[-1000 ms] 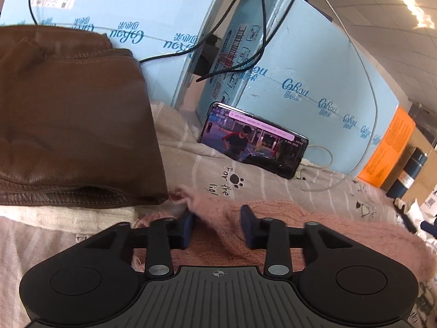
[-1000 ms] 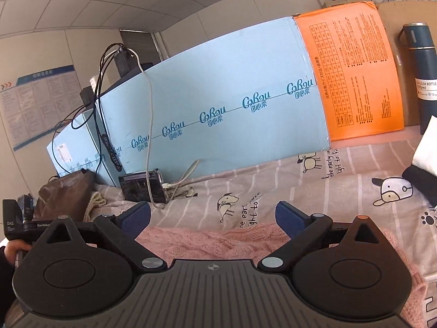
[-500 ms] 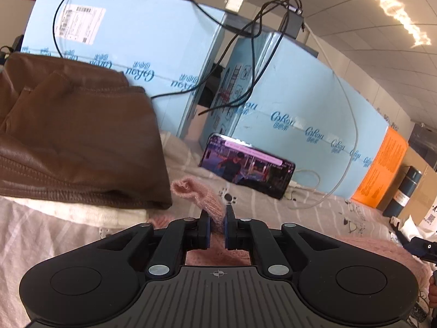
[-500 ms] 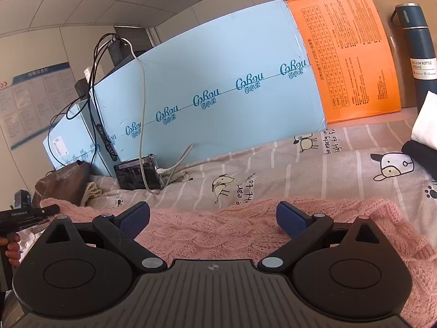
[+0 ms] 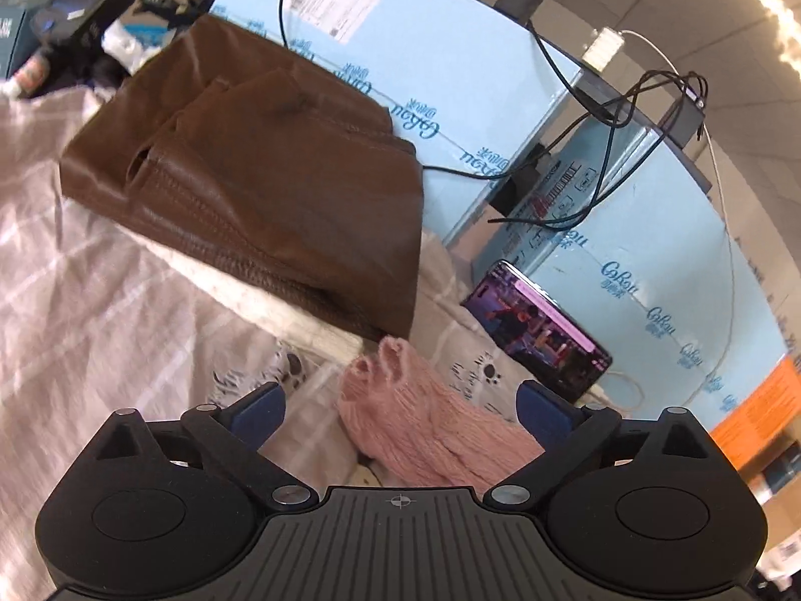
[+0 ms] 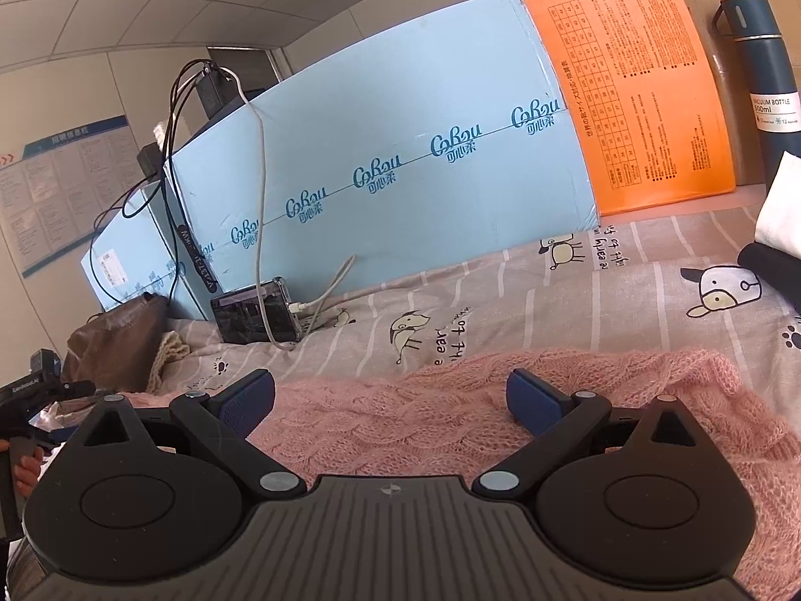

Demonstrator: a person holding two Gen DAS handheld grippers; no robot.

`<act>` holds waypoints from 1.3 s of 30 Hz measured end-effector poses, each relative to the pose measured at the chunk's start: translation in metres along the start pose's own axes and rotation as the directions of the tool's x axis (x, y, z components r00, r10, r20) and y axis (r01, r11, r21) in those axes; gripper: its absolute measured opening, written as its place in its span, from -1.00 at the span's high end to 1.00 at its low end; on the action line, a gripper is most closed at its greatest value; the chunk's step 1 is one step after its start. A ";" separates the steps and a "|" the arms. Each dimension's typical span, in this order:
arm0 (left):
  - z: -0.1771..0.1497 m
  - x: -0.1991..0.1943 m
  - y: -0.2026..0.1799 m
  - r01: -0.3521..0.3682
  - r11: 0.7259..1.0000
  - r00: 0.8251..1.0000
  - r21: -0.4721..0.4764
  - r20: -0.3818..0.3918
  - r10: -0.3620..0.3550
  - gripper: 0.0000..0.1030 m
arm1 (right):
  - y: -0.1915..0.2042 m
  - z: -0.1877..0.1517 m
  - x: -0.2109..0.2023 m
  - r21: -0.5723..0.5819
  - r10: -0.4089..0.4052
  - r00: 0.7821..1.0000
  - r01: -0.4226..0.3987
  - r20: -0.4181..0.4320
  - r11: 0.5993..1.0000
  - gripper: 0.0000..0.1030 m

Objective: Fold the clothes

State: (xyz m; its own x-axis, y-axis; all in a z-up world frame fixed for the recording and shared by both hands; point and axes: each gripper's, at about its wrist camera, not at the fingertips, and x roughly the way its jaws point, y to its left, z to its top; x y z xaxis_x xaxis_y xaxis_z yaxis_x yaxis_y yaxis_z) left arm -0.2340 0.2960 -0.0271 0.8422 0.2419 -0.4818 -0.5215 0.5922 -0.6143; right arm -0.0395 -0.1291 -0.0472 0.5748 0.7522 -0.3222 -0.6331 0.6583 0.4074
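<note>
Pink and woolly, one sweater (image 6: 450,420) lies on the bed (image 6: 575,290), near both grippers. The left gripper (image 5: 400,403) has just let go; its two fingers are wide apart, a sweater end lying loose between them. The right gripper (image 6: 390,398) is wide apart too, over the sweater. One brown jacket (image 5: 260,175) sits far left, one phone (image 5: 540,330) far right.

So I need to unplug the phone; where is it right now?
The phone leans against the light blue box, right of the brown leather garment in the left wrist view, just beyond the pink sweater.
</note>
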 end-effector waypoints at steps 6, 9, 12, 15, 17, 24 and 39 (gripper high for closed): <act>-0.014 0.038 -0.001 0.104 0.982 0.974 -0.159 -0.181 -0.133 -1.00 | -0.001 0.000 -0.003 0.019 0.004 1.000 -0.005 0.014 1.000 -0.95; -0.010 0.052 -0.001 0.126 0.975 0.982 -0.183 -0.114 -0.148 -1.00 | -0.003 0.001 -0.006 0.030 0.009 1.000 -0.009 0.024 1.000 -0.95; -0.010 0.059 -0.004 0.124 0.973 0.991 -0.193 -0.035 -0.133 -1.00 | -0.004 0.001 -0.008 0.037 0.012 0.999 -0.013 0.029 0.999 -0.95; -0.017 0.059 -0.014 0.091 0.988 0.995 -0.122 0.041 -0.086 -0.98 | -0.004 0.001 -0.007 0.042 0.007 1.000 -0.008 0.027 0.999 -0.96; -0.023 0.061 -0.022 0.041 0.999 0.997 -0.033 0.064 -0.039 -0.64 | -0.004 0.001 -0.008 0.042 0.007 1.000 -0.008 0.030 0.999 -0.96; -0.031 0.046 -0.049 0.094 0.972 0.982 0.213 0.140 -0.126 0.44 | -0.005 0.001 -0.011 0.053 0.005 0.999 -0.008 0.049 0.999 -0.96; -0.117 0.035 -0.147 0.380 0.607 0.912 0.698 -0.175 -0.370 0.35 | -0.005 0.002 -0.015 0.057 0.010 0.998 -0.013 0.058 0.998 -0.96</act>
State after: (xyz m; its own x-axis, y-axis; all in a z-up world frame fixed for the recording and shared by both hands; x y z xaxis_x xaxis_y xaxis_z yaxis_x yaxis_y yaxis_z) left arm -0.1435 0.1277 -0.0266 0.9376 -0.1329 -0.3212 0.0989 0.9878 -0.1200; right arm -0.0439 -0.1435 -0.0430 0.5974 0.7557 -0.2683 -0.6098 0.6454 0.4601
